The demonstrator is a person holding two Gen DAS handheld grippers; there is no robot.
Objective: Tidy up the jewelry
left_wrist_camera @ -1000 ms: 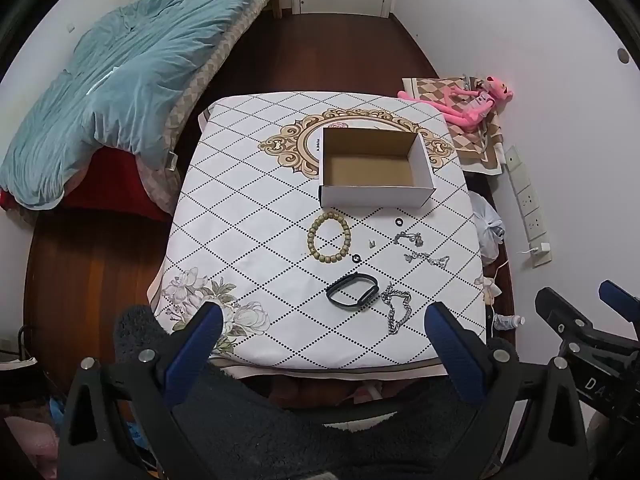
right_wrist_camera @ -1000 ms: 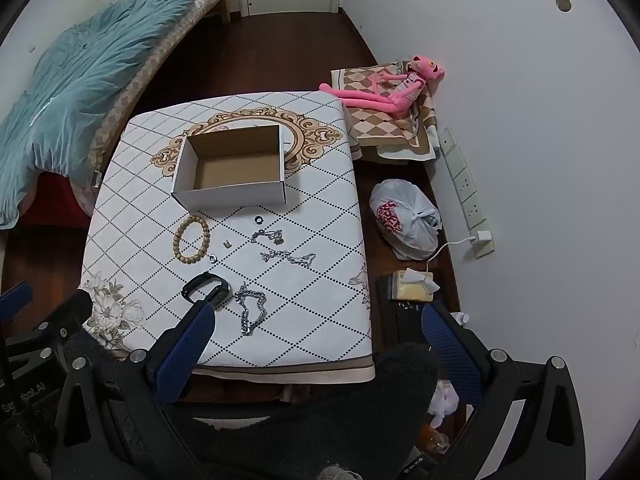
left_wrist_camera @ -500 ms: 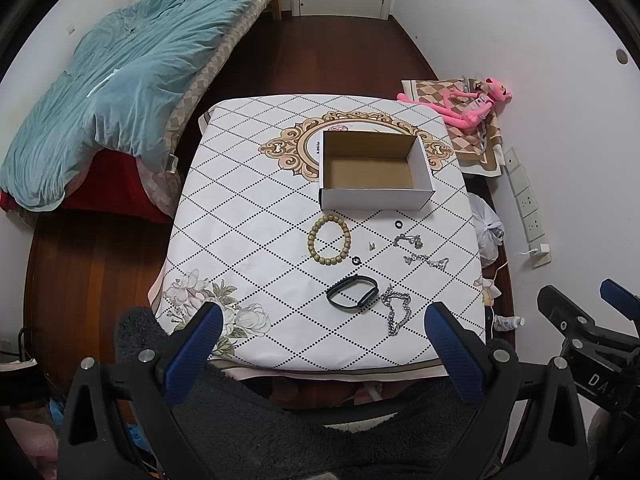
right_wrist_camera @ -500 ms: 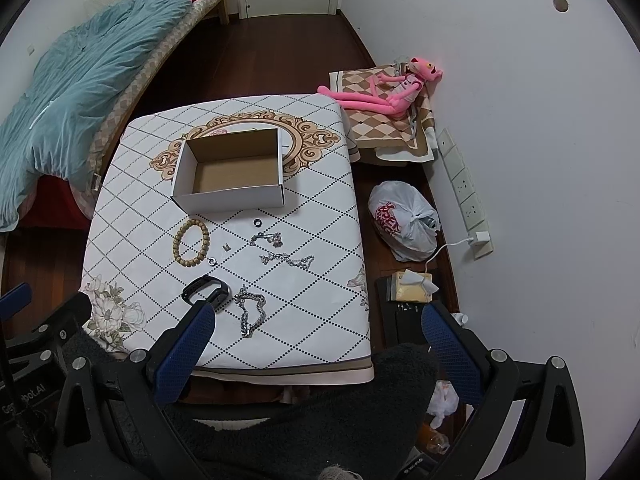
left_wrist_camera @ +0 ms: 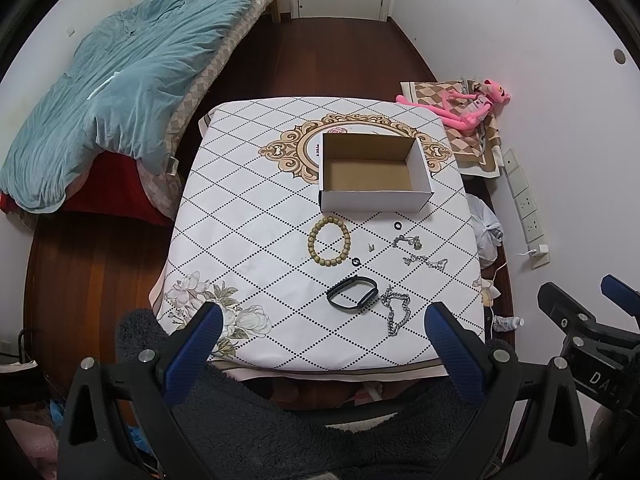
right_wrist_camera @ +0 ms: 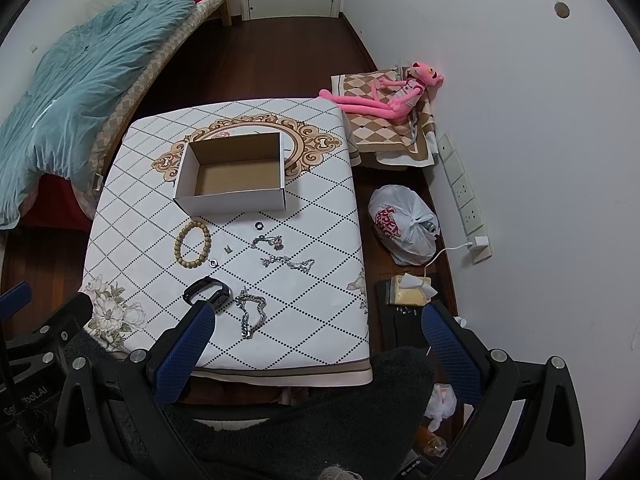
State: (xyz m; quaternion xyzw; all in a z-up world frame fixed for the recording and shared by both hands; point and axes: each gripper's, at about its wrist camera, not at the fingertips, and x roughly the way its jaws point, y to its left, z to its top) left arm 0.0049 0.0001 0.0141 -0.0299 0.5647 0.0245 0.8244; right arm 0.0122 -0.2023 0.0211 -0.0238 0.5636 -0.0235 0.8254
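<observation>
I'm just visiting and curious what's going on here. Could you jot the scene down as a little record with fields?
surface: table with patterned cloth
container: open cardboard box, nothing visible inside
jewelry on cloth: bead bracelet, black band, silver chain, smaller chains and rings
left gripper: open, holding nothing
right gripper: open, holding nothing
progress: nothing boxed yet
</observation>
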